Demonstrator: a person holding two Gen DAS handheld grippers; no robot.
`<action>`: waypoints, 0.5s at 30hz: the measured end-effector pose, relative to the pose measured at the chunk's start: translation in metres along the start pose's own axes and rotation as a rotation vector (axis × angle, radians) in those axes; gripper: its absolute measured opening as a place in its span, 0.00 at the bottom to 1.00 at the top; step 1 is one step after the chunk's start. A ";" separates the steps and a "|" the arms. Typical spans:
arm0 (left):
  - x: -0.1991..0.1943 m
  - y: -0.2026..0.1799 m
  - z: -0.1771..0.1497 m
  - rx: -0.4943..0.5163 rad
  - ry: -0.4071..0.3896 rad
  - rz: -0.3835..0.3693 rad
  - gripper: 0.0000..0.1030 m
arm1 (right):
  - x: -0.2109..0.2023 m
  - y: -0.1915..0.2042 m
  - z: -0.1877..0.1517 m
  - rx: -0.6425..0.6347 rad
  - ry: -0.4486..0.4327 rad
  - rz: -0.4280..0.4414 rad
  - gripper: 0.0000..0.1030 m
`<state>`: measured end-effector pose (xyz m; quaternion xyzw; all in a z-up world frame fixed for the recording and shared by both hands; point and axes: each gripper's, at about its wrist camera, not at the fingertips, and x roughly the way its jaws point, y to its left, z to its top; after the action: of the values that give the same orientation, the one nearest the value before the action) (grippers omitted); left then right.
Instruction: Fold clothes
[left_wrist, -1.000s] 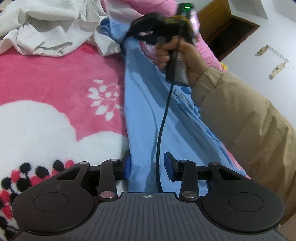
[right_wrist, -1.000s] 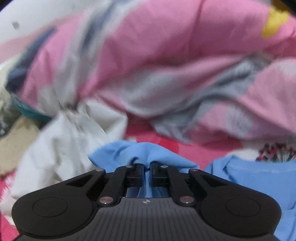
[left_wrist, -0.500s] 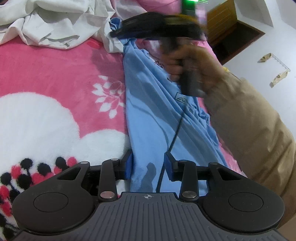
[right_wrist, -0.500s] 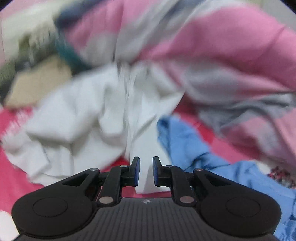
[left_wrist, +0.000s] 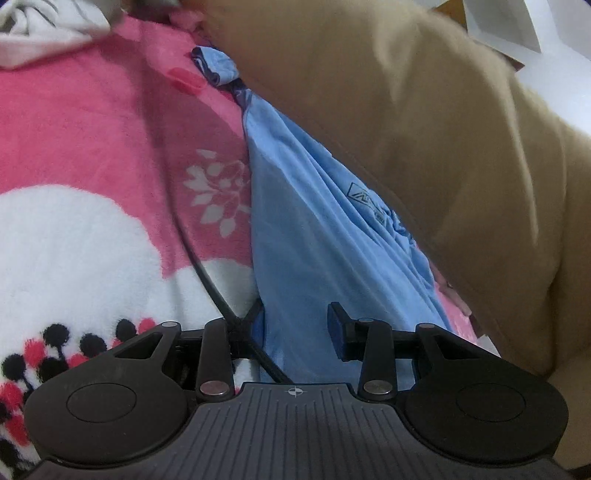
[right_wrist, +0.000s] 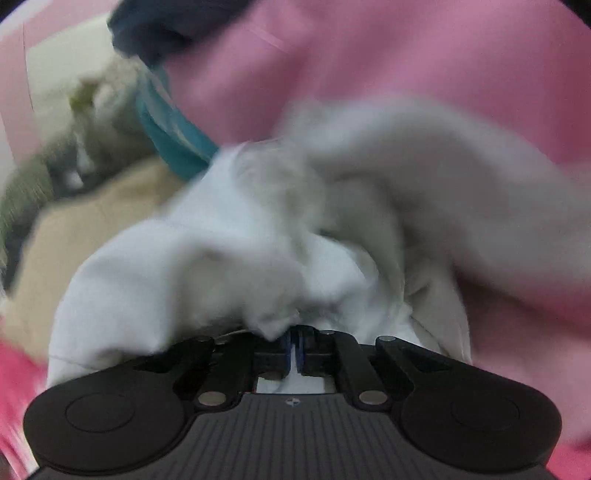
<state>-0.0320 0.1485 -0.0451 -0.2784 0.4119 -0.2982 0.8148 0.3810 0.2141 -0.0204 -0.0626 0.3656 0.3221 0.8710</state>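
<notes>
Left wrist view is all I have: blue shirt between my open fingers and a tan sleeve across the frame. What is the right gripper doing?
Observer: The right gripper is shut on a white garment, pinched between its blue pads.
Operator: Is any of the blue shirt in that grip?
Observer: None shows there; only white cloth bunches over the fingers, though the view is blurred.
Operator: What lies beyond the white cloth?
Observer: A pink quilt fills the background, with a teal item and a beige one to the left.
</notes>
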 end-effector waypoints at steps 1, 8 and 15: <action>0.000 0.001 0.000 -0.004 0.001 -0.005 0.35 | 0.000 0.001 0.005 -0.001 -0.002 -0.008 0.05; -0.006 0.003 0.000 -0.017 -0.002 -0.018 0.36 | -0.139 -0.046 -0.014 0.028 -0.070 -0.062 0.23; -0.009 0.002 -0.002 -0.007 -0.014 -0.005 0.37 | -0.225 -0.090 -0.083 0.090 0.025 -0.152 0.23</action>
<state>-0.0373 0.1556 -0.0433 -0.2846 0.4064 -0.2967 0.8159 0.2676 -0.0011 0.0602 -0.0552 0.3844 0.2375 0.8904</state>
